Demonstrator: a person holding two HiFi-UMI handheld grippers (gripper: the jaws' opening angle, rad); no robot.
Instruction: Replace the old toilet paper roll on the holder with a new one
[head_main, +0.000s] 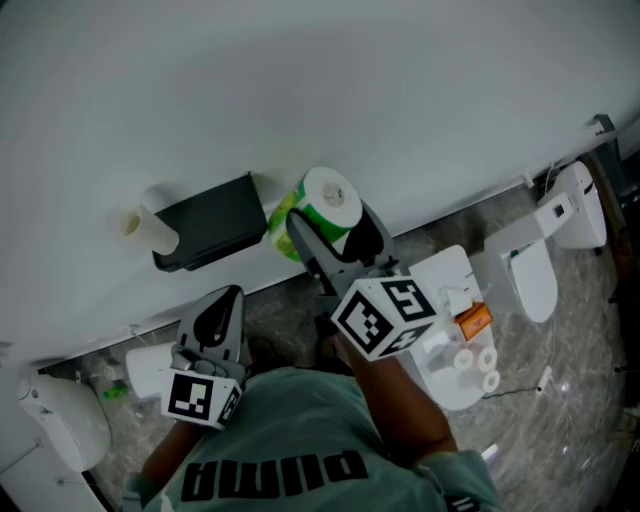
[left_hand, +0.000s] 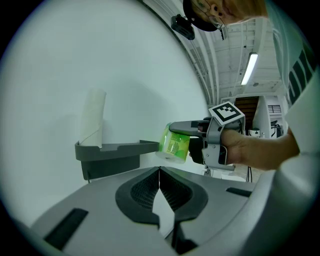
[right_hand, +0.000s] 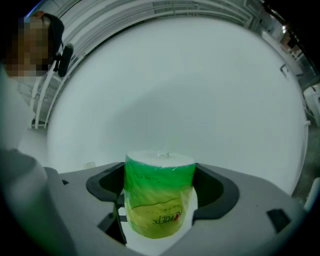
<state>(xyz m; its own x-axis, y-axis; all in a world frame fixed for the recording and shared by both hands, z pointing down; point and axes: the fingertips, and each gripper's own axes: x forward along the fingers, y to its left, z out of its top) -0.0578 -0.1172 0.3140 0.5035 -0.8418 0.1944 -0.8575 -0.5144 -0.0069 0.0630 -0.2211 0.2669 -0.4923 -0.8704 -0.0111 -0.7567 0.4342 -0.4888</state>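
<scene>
Currently the right gripper (right_hand: 159, 186) is clamped on the new roll (head_main: 329, 198). Its two jaws press the green wrapper from either side, so the roll stands upright between them with its white end facing up. Gripping it by the sides leaves both ends free, which would probably suit sliding it onto a peg later.

The left gripper (left_hand: 160, 172) has its jaws pressed together with nothing between them. It sits lower and nearer the person's body, pointing up at the holder (head_main: 208, 224). It looks like the free tool, kept ready for the old roll.

The new roll is held up against the white wall (head_main: 300, 90), just beside the near end of the dark holder. Whether it touches the holder's shelf I cannot tell. The old roll (head_main: 150, 229), a thin pale tube, still sticks out at the holder's other end, well apart from the new one. How it is fastened there is not clear.

Judging by this, the swap has barely begun. The old tube likely has to come off first, with the new roll kept close by for when the place is free.
</scene>
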